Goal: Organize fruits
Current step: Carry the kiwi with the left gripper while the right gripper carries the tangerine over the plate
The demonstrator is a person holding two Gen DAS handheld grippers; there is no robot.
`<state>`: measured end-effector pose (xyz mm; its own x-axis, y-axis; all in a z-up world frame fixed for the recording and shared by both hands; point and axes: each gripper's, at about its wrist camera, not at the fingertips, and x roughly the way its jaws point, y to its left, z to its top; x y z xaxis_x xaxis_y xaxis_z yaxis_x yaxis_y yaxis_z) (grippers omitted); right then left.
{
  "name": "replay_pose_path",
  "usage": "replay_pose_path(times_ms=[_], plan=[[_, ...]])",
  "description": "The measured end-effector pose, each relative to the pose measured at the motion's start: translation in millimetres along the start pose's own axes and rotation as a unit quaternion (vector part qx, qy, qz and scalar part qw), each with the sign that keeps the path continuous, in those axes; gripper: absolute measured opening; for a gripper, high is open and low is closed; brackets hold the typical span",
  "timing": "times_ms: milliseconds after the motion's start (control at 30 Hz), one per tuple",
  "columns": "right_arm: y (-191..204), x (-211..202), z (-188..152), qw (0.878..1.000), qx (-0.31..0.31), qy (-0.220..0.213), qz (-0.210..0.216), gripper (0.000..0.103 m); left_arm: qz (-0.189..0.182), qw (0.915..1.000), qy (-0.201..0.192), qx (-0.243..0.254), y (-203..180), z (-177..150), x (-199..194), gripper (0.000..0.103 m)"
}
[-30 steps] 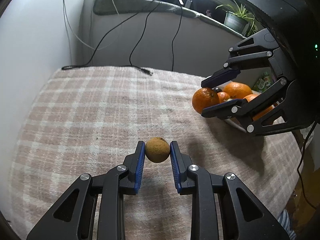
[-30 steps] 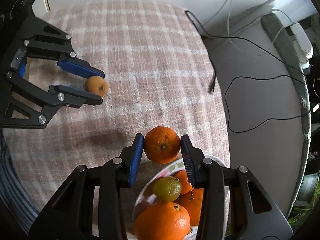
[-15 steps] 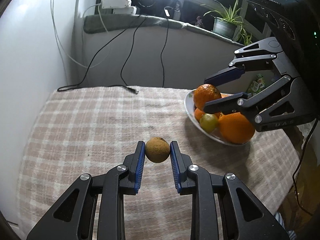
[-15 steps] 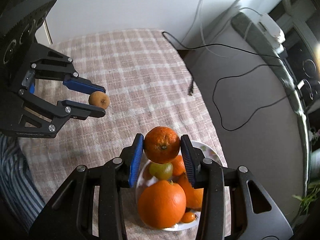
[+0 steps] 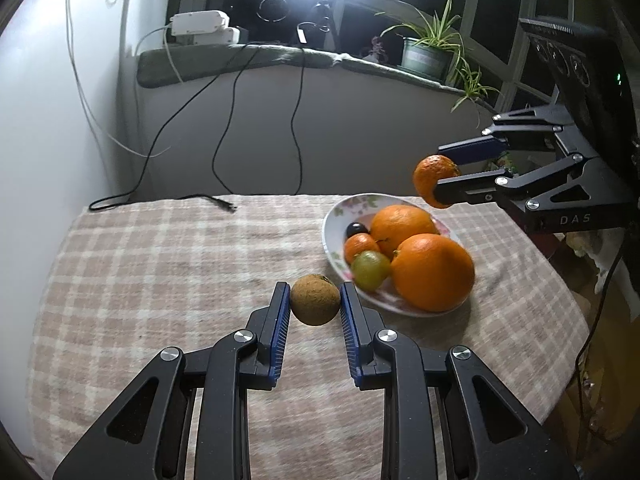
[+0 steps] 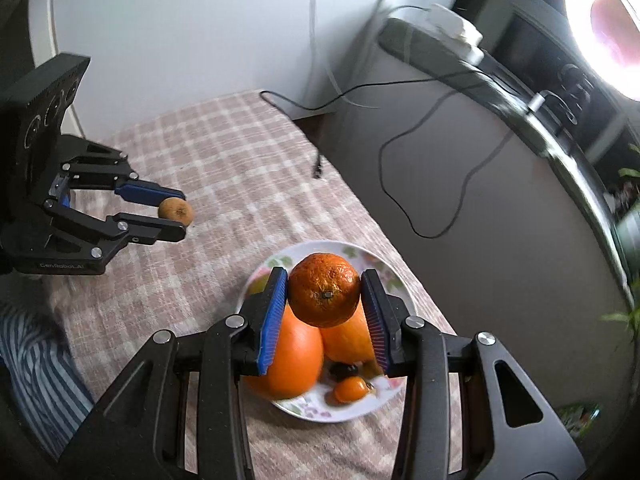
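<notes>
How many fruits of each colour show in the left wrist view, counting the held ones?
Orange: 4, the held orange fruit in the right gripper and the large oranges and small orange fruit on the plate
Green: 1, the green fruit on the plate
Dark: 1, the dark fruit on the plate
Brown: 1, the brown fruit in the left gripper
Total: 7

We see a beige-and-white checked cloth point(image 5: 168, 264) on the worktop, a white plate point(image 5: 334, 216) with pink and green flowers, orange oranges point(image 5: 432, 270), a green grape point(image 5: 370, 269), a brown fruit point(image 5: 315, 299), and black tools with blue pads point(image 5: 280, 330).
</notes>
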<state>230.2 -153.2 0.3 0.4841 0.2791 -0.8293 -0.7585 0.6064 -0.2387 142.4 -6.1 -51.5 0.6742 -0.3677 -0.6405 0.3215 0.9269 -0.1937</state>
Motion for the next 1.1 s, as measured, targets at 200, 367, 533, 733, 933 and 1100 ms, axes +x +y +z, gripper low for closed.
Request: replay_pose_path(times_ms=[200, 367, 533, 733, 933, 1100], plan=[[-28.1, -7.5, -27.0, 0.998, 0.061, -0.016, -0.013, 0.04, -0.016, 0.9999, 0.002, -0.002, -10.4, 6.3, 6.1, 0.024], [-46.1, -7.6, -47.3, 0.994, 0.104, -0.024, -0.017, 0.04, -0.023, 0.9997, 0.004, -0.004, -16.9, 12.1, 13.0, 0.024], [-59.9, -2.2, -65.5, 0.99, 0.139, -0.028, -0.015, 0.04, -0.028, 0.9996, 0.006, -0.004, -23.9, 20.2, 21.0, 0.024], [-72.7, 5.1, -81.2, 0.986, 0.163, -0.03, -0.012, 0.04, -0.03, 0.9995, 0.009, 0.001, -31.4, 27.9, 32.2, 0.024], [-83.2, 10.3, -93.7, 0.982, 0.184, -0.036, -0.01, 0.04, -0.031, 0.9994, 0.01, 0.012, -41.2, 35.9, 44.8, 0.024], [-91.3, 14.5, -102.3, 0.979, 0.199, -0.041, -0.008, 0.04, -0.031, 0.9993, 0.009, 0.018, -46.7, 41.0, 54.5, 0.024]])
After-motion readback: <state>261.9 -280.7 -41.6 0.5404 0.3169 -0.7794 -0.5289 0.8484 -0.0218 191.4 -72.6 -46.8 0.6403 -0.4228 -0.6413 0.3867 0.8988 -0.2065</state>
